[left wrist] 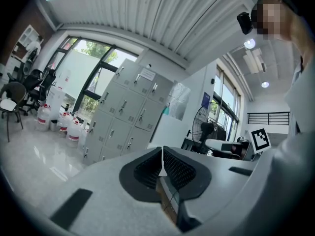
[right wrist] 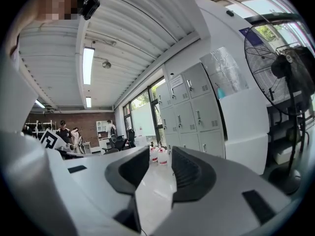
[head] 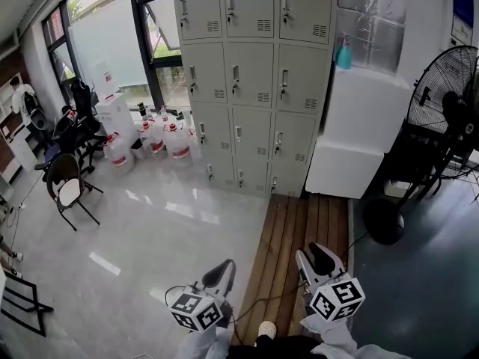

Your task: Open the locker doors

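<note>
The grey locker bank [head: 254,81] stands against the far wall, three columns wide, with all visible doors closed and small handles on each. It also shows in the left gripper view as the locker bank [left wrist: 129,112] and in the right gripper view as the locker bank [right wrist: 189,112], still some way off. At the bottom of the head view my left gripper [head: 224,269] is shut with nothing in it; its tips meet in its own view [left wrist: 162,150]. Beside it, my right gripper [head: 316,254] is open and holds nothing, with a clear gap between the jaws [right wrist: 160,157].
A wooden floor strip [head: 299,238] leads toward the lockers. A white cabinet [head: 359,133] with a teal bottle [head: 343,53] sits right of them, then a black standing fan [head: 449,111]. Water jugs [head: 161,137] and chairs [head: 67,189] stand left, by the windows.
</note>
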A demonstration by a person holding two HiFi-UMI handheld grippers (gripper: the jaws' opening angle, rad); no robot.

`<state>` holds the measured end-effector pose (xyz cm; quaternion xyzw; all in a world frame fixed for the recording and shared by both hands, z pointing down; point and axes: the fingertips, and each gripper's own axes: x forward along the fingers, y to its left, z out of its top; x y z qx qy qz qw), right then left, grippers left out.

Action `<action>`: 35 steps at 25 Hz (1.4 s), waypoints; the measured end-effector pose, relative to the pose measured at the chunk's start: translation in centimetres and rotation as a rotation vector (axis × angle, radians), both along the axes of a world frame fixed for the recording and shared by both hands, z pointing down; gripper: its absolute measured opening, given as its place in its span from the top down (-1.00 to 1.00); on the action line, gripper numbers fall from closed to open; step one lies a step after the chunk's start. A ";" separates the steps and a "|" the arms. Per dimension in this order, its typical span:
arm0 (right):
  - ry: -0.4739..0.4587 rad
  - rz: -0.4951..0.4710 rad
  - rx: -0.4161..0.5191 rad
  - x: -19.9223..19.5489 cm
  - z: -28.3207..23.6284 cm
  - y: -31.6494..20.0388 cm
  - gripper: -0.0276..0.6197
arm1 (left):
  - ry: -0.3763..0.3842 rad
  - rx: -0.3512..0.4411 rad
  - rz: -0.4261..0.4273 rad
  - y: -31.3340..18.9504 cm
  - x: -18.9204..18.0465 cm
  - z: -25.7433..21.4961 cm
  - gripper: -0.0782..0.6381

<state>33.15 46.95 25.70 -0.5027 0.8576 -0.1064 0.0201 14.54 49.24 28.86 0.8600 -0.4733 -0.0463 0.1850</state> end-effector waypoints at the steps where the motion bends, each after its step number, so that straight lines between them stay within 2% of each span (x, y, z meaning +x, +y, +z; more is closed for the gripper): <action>1: 0.000 0.002 0.002 0.5 0.1 -0.3 0.54 | 0.001 0.003 -0.003 -0.5 0.4 0.2 0.74; 11: -0.033 0.076 0.002 5.9 0.8 -2.3 0.54 | -0.008 0.033 0.019 -3.9 4.0 0.4 0.74; 14: -0.042 0.078 -0.004 5.9 0.8 -2.4 0.54 | -0.017 0.037 0.038 -4.2 4.6 0.2 0.74; 19: -0.025 0.077 -0.014 6.2 1.3 -3.1 0.54 | 0.012 0.019 0.042 -5.5 5.4 0.8 0.74; 25: -0.021 0.099 -0.018 7.6 1.8 -5.4 0.54 | -0.001 0.003 0.058 -7.6 6.7 1.7 0.74; 35: -0.029 0.083 -0.040 7.9 2.0 -12.4 0.54 | 0.013 0.003 0.065 -15.2 7.6 1.0 0.74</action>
